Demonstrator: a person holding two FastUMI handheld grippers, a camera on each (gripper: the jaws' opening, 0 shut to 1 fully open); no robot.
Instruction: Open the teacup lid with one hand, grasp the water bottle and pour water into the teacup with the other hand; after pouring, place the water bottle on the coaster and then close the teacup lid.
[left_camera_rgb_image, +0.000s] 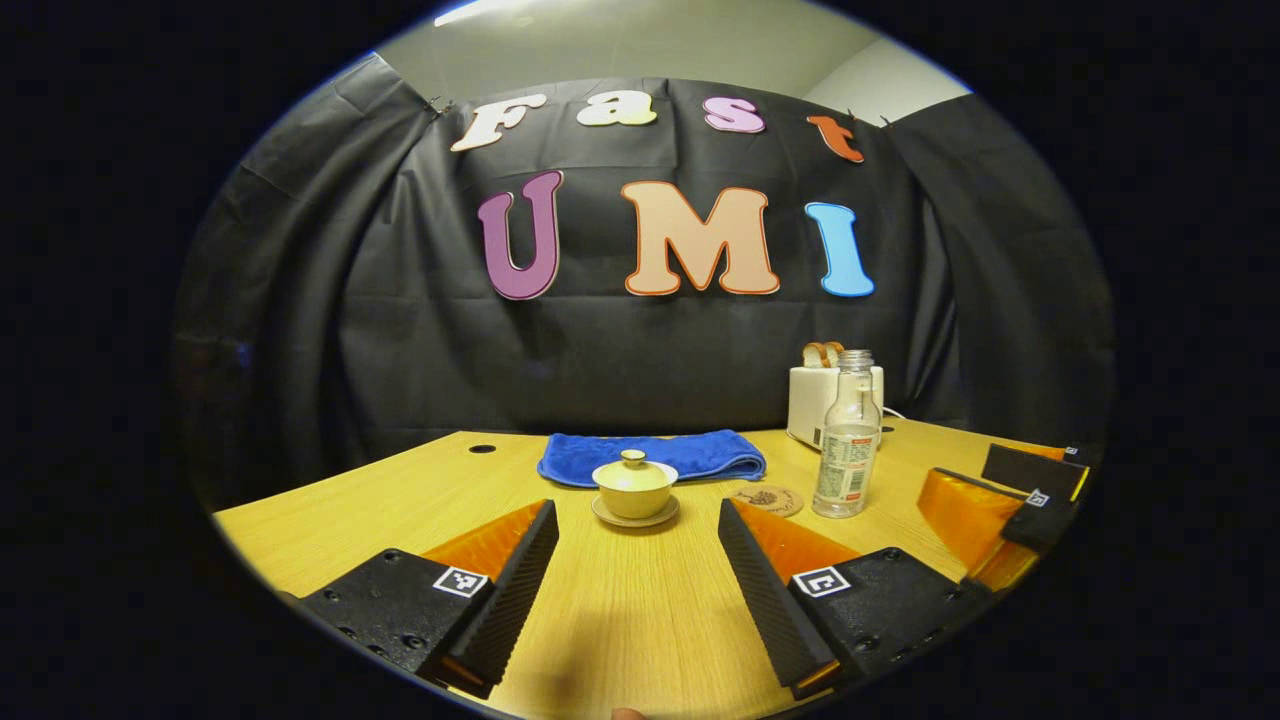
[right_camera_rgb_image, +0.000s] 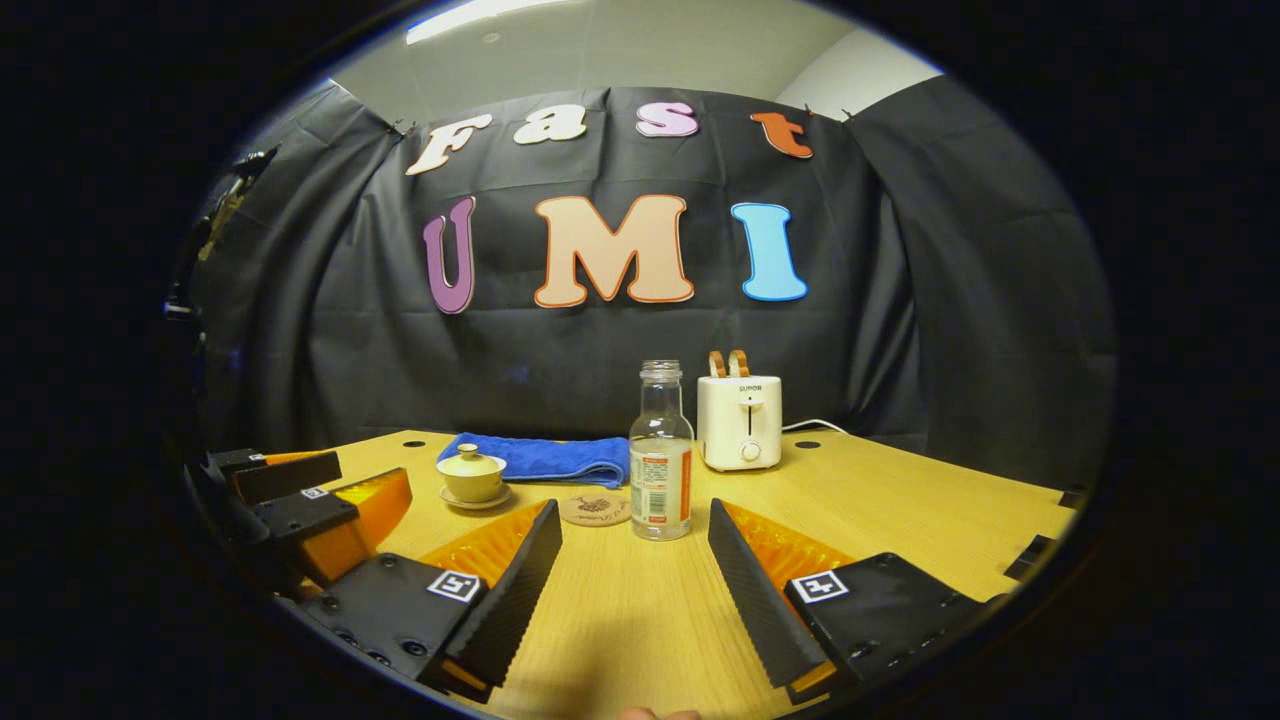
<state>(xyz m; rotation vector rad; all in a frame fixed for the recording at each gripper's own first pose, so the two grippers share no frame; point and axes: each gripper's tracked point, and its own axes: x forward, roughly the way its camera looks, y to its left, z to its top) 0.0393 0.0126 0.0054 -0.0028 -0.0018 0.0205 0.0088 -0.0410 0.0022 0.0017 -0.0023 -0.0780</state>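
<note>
Bench (left_camera_rgb_image: 380, 500): light wood-grain top, with a round cable hole near the far left edge and the booth's black cloth wall behind it.

Teacup (left_camera_rgb_image: 634, 489): pale yellow, on a matching saucer (left_camera_rgb_image: 634, 518), upright, standing well ahead of the left tongs and in line with the gap between their fingers. In the right gripper view it sits left of centre, near the blue towel.

Teacup lid (left_camera_rgb_image: 634, 467): in place on the cup, knob up.

Water bottle (right_camera_rgb_image: 661, 455): clear, uncapped, labelled, upright on the bench. It stands ahead of the right tongs, in line with their gap. In the left gripper view it is to the right of the teacup.

Coaster (right_camera_rgb_image: 594, 509): round, brown, printed, flat on the bench between teacup and bottle, just beside the bottle's base. Nothing rests on it.

Towel (left_camera_rgb_image: 652, 456): blue, folded, lying behind the teacup.

Toaster (right_camera_rgb_image: 740, 421): white, with two slices standing in its slots, at the back of the bench behind the bottle; a white cord leads off to its right.

Left tongs (left_camera_rgb_image: 636, 560): spread wide, empty, low over the bench, short of the teacup.

Right tongs (right_camera_rgb_image: 634, 558): spread wide, empty, low over the bench, short of the bottle. They also appear at the right edge of the left gripper view.
</note>
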